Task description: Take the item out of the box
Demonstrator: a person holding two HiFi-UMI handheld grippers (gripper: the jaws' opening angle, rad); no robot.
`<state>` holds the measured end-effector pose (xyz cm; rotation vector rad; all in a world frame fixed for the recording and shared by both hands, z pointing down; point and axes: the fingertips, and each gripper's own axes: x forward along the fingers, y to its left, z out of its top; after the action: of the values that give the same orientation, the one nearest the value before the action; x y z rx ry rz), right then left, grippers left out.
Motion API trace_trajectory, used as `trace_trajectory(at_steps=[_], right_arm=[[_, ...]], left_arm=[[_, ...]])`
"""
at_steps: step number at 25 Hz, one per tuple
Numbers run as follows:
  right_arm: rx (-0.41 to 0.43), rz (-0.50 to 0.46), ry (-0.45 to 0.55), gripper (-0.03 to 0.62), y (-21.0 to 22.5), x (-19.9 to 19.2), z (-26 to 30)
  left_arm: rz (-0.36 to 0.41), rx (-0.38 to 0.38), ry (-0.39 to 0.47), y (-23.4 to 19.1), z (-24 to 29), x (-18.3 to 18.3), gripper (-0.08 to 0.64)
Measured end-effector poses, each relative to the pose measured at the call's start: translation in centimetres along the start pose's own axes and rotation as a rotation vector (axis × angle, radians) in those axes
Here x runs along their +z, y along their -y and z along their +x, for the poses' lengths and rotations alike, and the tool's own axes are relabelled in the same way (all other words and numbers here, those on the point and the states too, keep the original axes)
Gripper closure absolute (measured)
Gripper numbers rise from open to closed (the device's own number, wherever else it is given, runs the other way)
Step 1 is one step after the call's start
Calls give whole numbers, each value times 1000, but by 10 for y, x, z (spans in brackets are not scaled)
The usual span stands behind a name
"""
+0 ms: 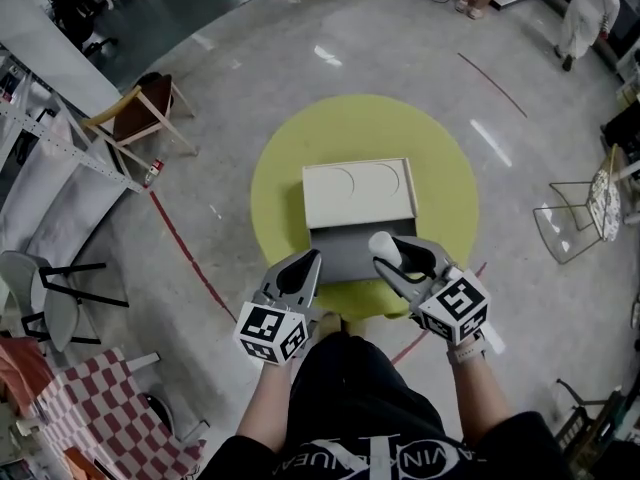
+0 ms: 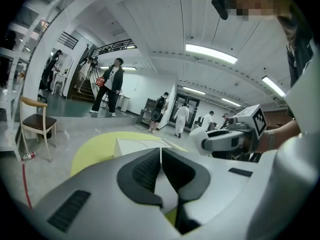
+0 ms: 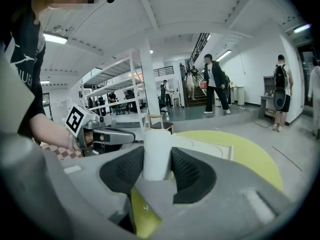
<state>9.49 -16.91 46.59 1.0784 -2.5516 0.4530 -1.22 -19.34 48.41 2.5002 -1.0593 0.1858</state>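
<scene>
Right gripper (image 3: 157, 160) round white roll (image 3: 156, 146), at box (image 1: 358, 194) edge.

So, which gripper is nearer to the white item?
Right. The right gripper is shut on the item; the left gripper, shut and empty, sits apart on its left.

Glossy grey concrete floor (image 1: 300, 48), thin red line (image 1: 185, 245) across it; wooden chair with dark brown seat (image 1: 135, 118); red-and-white chequered cloth (image 1: 100, 408); white metal shelving rack (image 3: 115, 68); long fluorescent ceiling strips (image 2: 211, 54); dark staircase (image 2: 81, 91) beyond.
</scene>
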Motion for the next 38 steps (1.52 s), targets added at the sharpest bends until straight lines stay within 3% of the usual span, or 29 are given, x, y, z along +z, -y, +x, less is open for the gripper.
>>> trace_trajectory(at_steps=[17,38], right_arm=[[-85,-6,114,425,7,38,-15],[-115,-36,217,425,7,81,-27]], left_arm=[[28,-5,71,1,-3,40,545],[50,-10,154,3,-7,81,545]])
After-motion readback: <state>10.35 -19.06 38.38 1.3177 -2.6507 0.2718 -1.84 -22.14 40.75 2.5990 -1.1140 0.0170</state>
